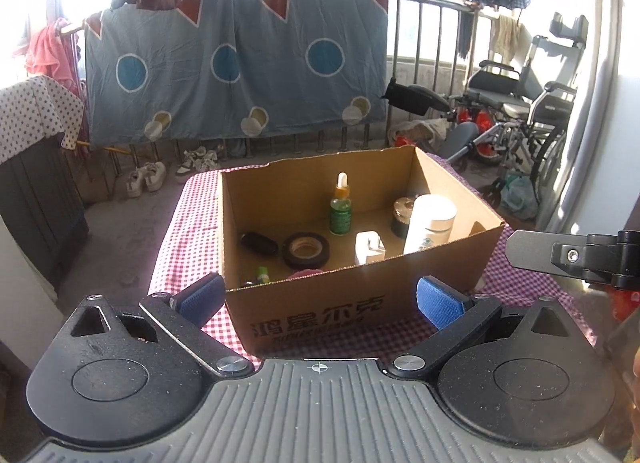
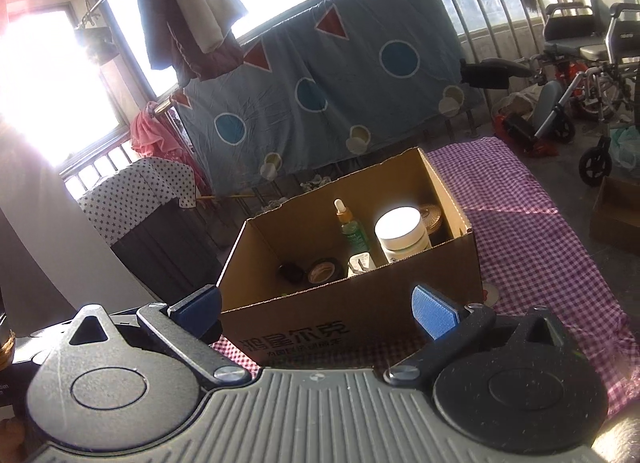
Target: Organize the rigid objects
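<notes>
An open cardboard box [image 1: 352, 299] stands on a red checked tablecloth [image 1: 180, 231]. Inside it are a green dropper bottle [image 1: 341, 207], a white jar [image 1: 430, 229], a black tape roll [image 1: 306, 250], a dark oval object [image 1: 259, 243], a white plug-like block [image 1: 369, 247] and a dark round tin [image 1: 403, 215]. My left gripper [image 1: 320, 299] is open and empty, in front of the box's near wall. My right gripper [image 2: 316, 311] is open and empty, also before the box [image 2: 360, 315]. Part of the right gripper's finger [image 1: 560, 253] shows at right in the left wrist view.
The tablecloth [image 2: 532, 231] extends to the right of the box. A blue patterned sheet [image 1: 236, 67] hangs on a railing behind. A wheelchair [image 1: 520, 115] stands at back right, shoes [image 1: 148, 179] lie on the floor, and a covered cabinet [image 1: 36, 167] stands at left.
</notes>
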Demonstrator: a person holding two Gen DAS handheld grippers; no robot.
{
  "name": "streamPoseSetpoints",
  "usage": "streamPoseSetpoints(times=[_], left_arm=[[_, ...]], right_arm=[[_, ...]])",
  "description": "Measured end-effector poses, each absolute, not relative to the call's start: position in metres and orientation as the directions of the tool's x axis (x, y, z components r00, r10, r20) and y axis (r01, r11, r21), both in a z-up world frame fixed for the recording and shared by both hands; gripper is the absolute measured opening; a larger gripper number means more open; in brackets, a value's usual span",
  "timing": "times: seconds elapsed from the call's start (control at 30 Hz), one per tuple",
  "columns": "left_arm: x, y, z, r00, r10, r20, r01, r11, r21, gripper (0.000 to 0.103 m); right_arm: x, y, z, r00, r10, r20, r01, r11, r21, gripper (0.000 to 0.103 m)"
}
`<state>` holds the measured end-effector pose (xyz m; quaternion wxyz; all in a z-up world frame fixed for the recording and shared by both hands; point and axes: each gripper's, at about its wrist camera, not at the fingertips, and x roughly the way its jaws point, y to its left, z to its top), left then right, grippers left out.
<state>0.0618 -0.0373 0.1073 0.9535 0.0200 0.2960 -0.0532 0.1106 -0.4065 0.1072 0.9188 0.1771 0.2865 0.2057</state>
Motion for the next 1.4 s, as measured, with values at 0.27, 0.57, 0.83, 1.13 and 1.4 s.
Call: streamPoseSetpoints(times=[0.27,0.57,0.83,1.13,1.4], left_arm=[[0.064,-0.024,0.094,0.788,-0.132,-0.602,0.107,0.991,-0.077,0.103],[0.071,-0.017,0.091,0.795,-0.190,-0.575,0.109,0.979,-0.174,0.103],[0.075,-0.025,0.091,0.814,-0.136,-0.565,0.110,0.991,-0.080,0.102],[0.084,-0.032,0.088,0.802,-0.105,-0.587,0.109,0.994,-0.029,0.103],[0.088,-0.035,0.086,0.801,-0.049,-0.597,0.067,0.998,0.008,0.103]], right_arm=[[0.108,-0.391,0.107,0.752,0.436,-0.495,-0.277,0.890,0.363,0.103],[0.120,-0.386,0.103,0.744,0.416,-0.524,-0.276,0.904,0.325,0.103],[0.130,-0.386,0.098,0.734,0.414,-0.538,-0.276,0.906,0.321,0.103],[0.139,-0.391,0.093,0.735,0.391,-0.554,-0.253,0.916,0.311,0.103],[0.146,-0.394,0.088,0.741,0.354,-0.570,-0.229,0.932,0.281,0.103]])
